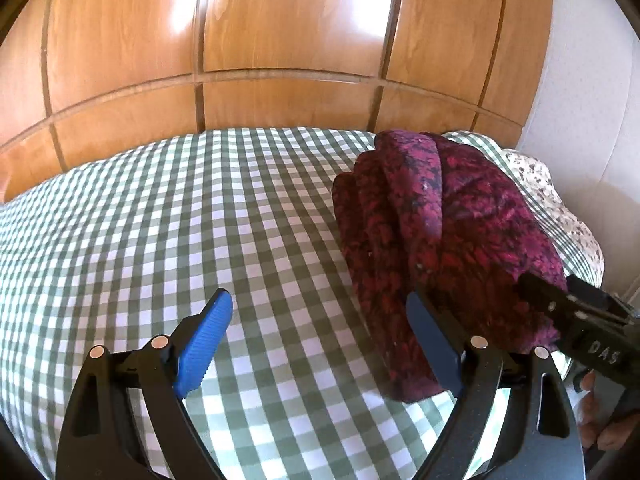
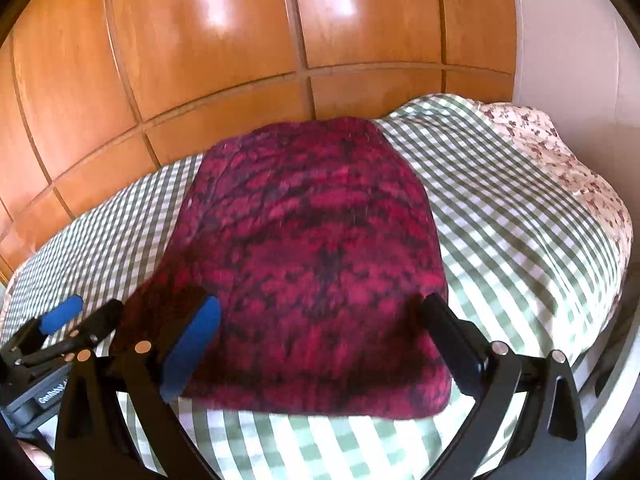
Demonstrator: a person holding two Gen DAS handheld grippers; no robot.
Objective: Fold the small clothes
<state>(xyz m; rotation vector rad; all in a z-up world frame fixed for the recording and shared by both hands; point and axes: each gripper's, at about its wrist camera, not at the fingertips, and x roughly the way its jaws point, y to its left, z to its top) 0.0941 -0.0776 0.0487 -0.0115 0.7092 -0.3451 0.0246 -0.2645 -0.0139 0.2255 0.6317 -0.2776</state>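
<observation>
A folded red and dark purple knit garment (image 2: 312,240) lies on the green-checked bed cover (image 2: 500,208). My right gripper (image 2: 320,350) stands open at its near edge; the blue pad (image 2: 192,352) and the black finger are wide apart and do not press the knit. In the left wrist view the same garment (image 1: 440,240) lies to the right, showing its stacked folds. My left gripper (image 1: 320,340) is open over the bare cover, its right finger beside the garment's left edge. The left gripper (image 2: 80,320) shows at the left of the right wrist view, and the right gripper (image 1: 552,284) at the garment's right side.
Glossy wooden wardrobe doors (image 1: 280,40) rise right behind the bed. A floral cloth (image 2: 560,152) lies at the bed's right end by a white wall (image 2: 568,40). Checked cover (image 1: 160,220) stretches left of the garment. A person's hand (image 1: 592,420) holds the right gripper.
</observation>
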